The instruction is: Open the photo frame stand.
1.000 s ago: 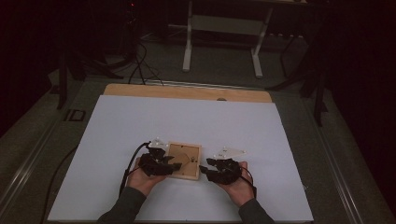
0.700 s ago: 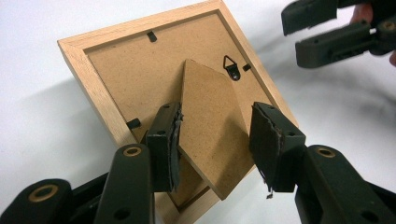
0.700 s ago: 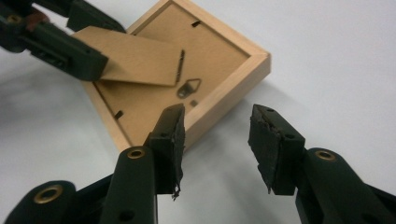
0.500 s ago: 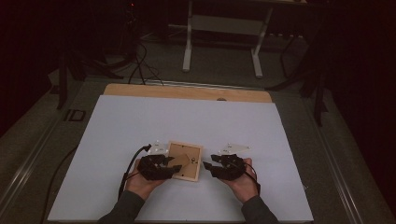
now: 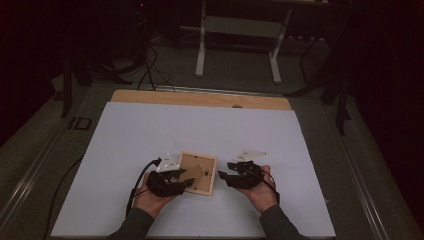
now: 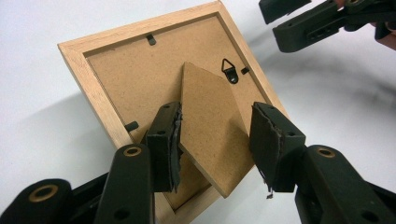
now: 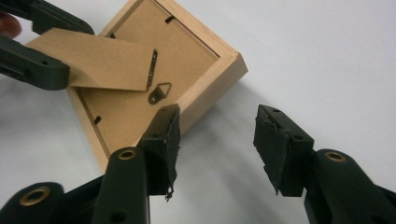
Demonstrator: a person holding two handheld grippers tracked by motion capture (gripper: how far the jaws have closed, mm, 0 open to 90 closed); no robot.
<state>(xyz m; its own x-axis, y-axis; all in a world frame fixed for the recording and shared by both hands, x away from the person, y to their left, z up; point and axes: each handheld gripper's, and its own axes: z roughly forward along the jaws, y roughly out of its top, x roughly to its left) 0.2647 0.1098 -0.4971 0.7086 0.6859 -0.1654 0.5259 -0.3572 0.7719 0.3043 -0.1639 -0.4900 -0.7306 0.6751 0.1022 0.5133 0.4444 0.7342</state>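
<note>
A small wooden picture frame (image 5: pixel 197 172) lies face down on the white table sheet (image 5: pixel 200 130), its brown backing up. In the left gripper view the frame (image 6: pixel 135 79) shows its hanger ring and a cardboard stand flap (image 6: pixel 212 130) lifted off the backing. My left gripper (image 6: pixel 217 119) is shut on that flap across its width. It reaches over the frame's near left corner (image 5: pixel 189 181). My right gripper (image 7: pixel 218 119) is open, its jaws have just been opening, and nothing is between them. The frame's corner (image 7: pixel 201 56) lies just left of its left jaw.
The table's wooden far edge (image 5: pixel 200 99) runs across the back. Beyond it stand the white legs of another stand (image 5: pixel 237 30), and cables (image 5: pixel 150 70) lie on the dark floor. White sheet stretches to the far side and to both sides of the hands.
The right gripper's jaws stand a little wider apart than before. Both hands and the frame have stayed about where they were.
</note>
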